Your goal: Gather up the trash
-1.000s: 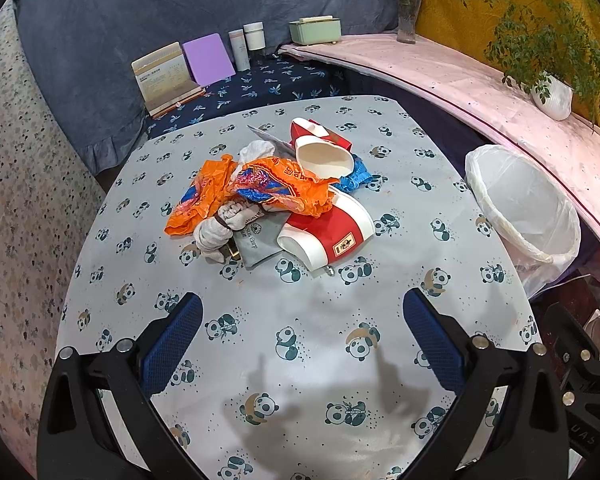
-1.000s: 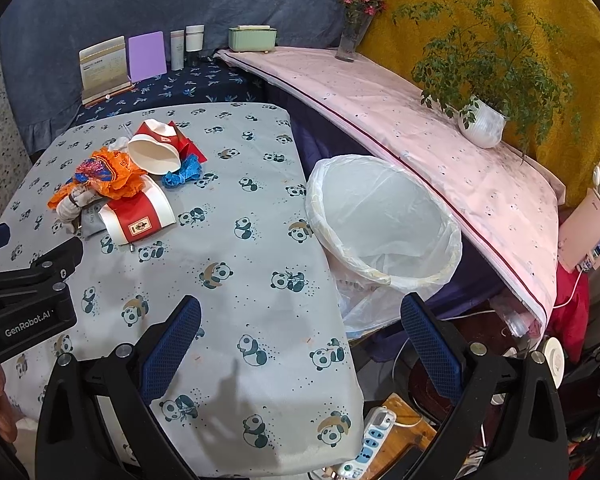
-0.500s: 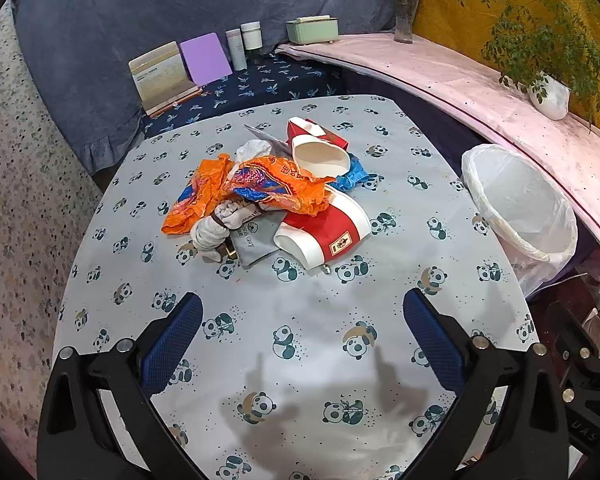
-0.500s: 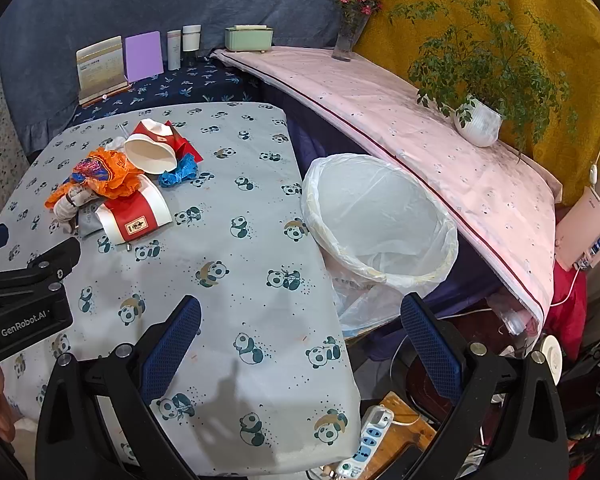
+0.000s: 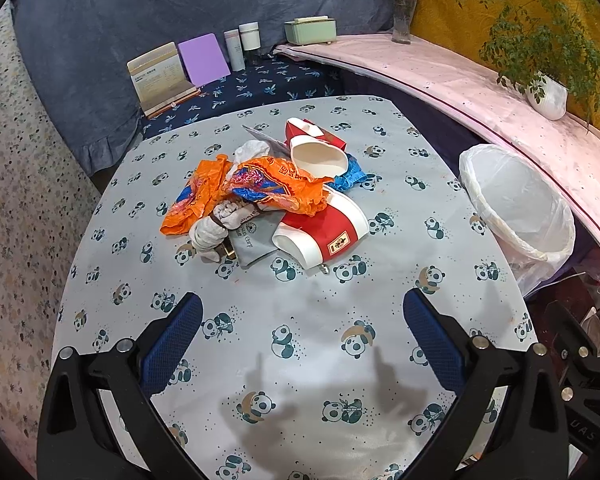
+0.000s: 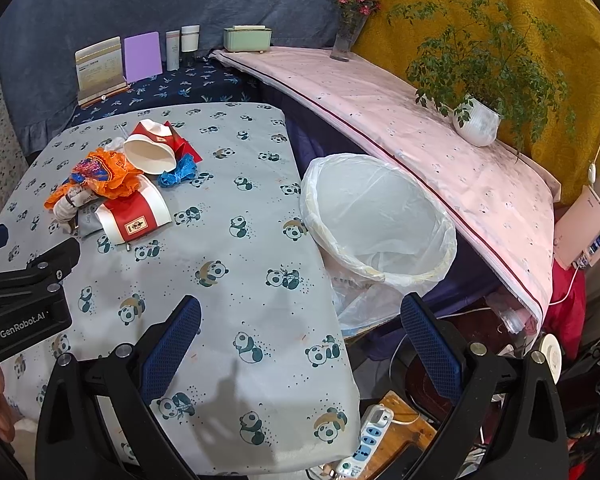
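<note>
The trash pile (image 5: 268, 196) is lying ahead of our left gripper (image 5: 302, 336), well apart from its fingertips, on the panda-print tablecloth (image 5: 300, 360); we are seeing an orange wrapper (image 5: 276, 188) draped over a red-and-white paper cup (image 5: 324, 232), a second paper cup (image 5: 318, 156) lying on its side behind it, a blue scrap (image 5: 350, 176) and a white glove (image 5: 212, 232); our left gripper is hovering with jaws spread wide, holding nothing; our right gripper (image 6: 300, 336) is likewise gaping wide and empty, with the lined trash bin (image 6: 380, 220) just ahead of it, beside the table edge, and the pile far off to its left.
</note>
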`<action>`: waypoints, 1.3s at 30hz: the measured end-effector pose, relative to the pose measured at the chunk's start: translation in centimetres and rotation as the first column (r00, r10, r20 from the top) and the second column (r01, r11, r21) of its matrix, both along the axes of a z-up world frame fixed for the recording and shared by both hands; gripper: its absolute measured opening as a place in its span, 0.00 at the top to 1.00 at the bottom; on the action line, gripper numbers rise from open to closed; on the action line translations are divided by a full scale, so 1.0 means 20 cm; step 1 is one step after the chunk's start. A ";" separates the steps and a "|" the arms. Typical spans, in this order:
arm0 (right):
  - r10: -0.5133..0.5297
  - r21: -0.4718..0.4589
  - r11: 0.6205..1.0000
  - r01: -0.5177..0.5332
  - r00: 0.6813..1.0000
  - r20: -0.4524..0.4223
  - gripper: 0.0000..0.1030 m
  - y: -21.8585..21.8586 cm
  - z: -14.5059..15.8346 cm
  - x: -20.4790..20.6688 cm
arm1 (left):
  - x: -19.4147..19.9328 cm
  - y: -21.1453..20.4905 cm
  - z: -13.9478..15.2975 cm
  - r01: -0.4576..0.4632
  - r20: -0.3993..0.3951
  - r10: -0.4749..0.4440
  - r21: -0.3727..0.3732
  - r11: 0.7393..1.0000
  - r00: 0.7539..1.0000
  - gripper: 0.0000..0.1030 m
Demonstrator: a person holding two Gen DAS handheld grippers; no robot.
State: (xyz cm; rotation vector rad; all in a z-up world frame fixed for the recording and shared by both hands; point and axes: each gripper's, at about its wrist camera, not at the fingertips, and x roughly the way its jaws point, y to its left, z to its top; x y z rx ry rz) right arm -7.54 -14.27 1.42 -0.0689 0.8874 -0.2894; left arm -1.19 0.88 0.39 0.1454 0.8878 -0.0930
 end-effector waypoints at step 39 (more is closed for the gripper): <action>-0.003 -0.005 1.000 0.004 1.000 0.006 0.07 0.02 0.02 0.01 | 0.00 0.03 -0.01 -0.007 0.003 0.007 -0.012 1.000 1.000 0.07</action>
